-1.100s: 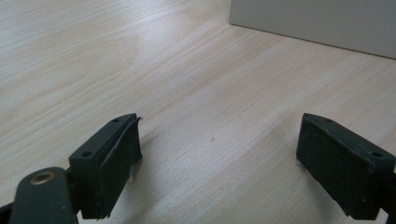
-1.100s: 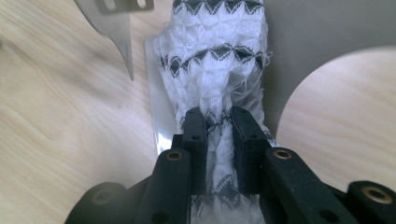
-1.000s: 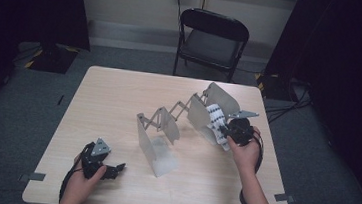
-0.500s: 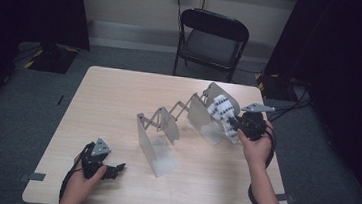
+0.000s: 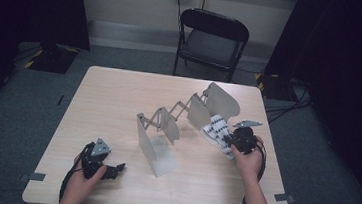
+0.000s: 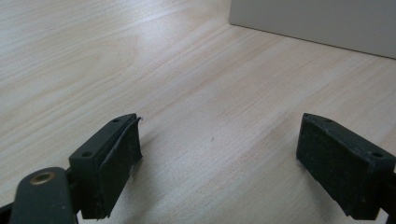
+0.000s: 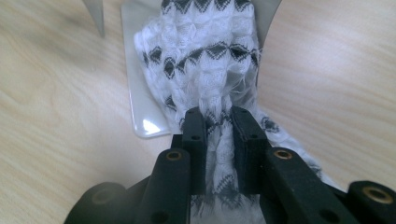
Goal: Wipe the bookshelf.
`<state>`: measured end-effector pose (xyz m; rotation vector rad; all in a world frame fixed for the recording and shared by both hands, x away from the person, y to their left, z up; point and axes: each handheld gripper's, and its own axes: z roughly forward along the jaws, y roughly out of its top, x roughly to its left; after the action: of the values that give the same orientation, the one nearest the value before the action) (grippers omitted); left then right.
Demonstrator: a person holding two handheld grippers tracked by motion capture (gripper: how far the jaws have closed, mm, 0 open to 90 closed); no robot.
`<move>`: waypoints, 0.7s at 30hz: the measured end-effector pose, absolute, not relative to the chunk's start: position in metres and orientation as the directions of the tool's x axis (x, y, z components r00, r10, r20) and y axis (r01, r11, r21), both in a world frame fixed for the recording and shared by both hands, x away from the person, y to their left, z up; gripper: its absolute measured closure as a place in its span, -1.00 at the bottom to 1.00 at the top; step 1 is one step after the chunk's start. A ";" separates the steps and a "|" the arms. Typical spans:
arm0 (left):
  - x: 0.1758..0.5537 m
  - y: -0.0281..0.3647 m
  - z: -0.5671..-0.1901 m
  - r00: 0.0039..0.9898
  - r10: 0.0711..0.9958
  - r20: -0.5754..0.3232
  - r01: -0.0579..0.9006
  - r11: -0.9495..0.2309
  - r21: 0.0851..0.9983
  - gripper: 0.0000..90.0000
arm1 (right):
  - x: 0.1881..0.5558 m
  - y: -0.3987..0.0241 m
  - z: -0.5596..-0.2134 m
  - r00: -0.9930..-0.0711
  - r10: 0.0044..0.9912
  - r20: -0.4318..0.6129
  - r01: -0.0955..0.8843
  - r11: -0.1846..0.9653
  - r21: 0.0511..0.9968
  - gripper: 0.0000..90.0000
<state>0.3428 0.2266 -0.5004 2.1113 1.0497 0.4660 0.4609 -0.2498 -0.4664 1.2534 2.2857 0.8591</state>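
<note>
**Sock lowered beside the folding rack**

Lowered since the earlier frames, the right gripper (image 5: 232,141) now sits close over the tabletop with the patterned sock (image 5: 218,131), which then was held higher beside the rack's far panels; the left gripper (image 5: 104,167) has kept its place near the table's front edge.

High view. An accordion-style folding rack (image 5: 176,126) of pale panels joined by scissor links stands across the middle of the wooden table (image 5: 109,100). The white-and-black knitted sock lies just beside the rack's right-hand panels, with the right gripper on its near end. A folding chair (image 5: 210,39) stands beyond the table.

Left gripper view. The jaws stand wide apart with nothing between them, above bare wood; the edge of a pale panel (image 6: 317,21) crosses the upper right.

Right gripper view. The jaws are closed on a bunched fold of the sock (image 7: 210,60), whose far end rests against a glossy panel (image 7: 135,107) of the rack.

Risk, as a judgement. The grip takes only a narrow pinch of loose knit, so a quick pull could let the fabric slip free. Dragging the sock against the light, free-standing rack could also shift or tip its panels.
</note>
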 end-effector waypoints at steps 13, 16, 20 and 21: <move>0.343 0.227 -0.500 0.603 0.798 0.002 0.537 -0.408 0.738 -0.70 | 0.446 -0.247 -0.435 -0.557 0.827 -0.072 0.539 0.427 0.726 0.73; 0.343 0.227 -0.500 0.603 0.798 0.003 0.537 -0.408 0.739 -0.70 | 0.444 -0.247 -0.420 -0.562 0.822 -0.089 0.508 0.429 0.747 0.73; 0.343 0.227 -0.500 0.603 0.798 0.002 0.537 -0.408 0.738 -0.70 | 0.438 -0.251 -0.380 -0.550 0.826 -0.125 0.431 0.409 0.804 0.73; 0.343 0.227 -0.500 0.603 0.798 0.002 0.537 -0.408 0.738 -0.70 | 0.438 -0.251 -0.380 -0.550 0.826 -0.125 0.431 0.409 0.804 0.73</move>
<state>0.3428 0.2266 -0.5004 2.1112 1.0497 0.4659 0.4382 -0.2506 -0.3798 1.0662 2.1540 1.0112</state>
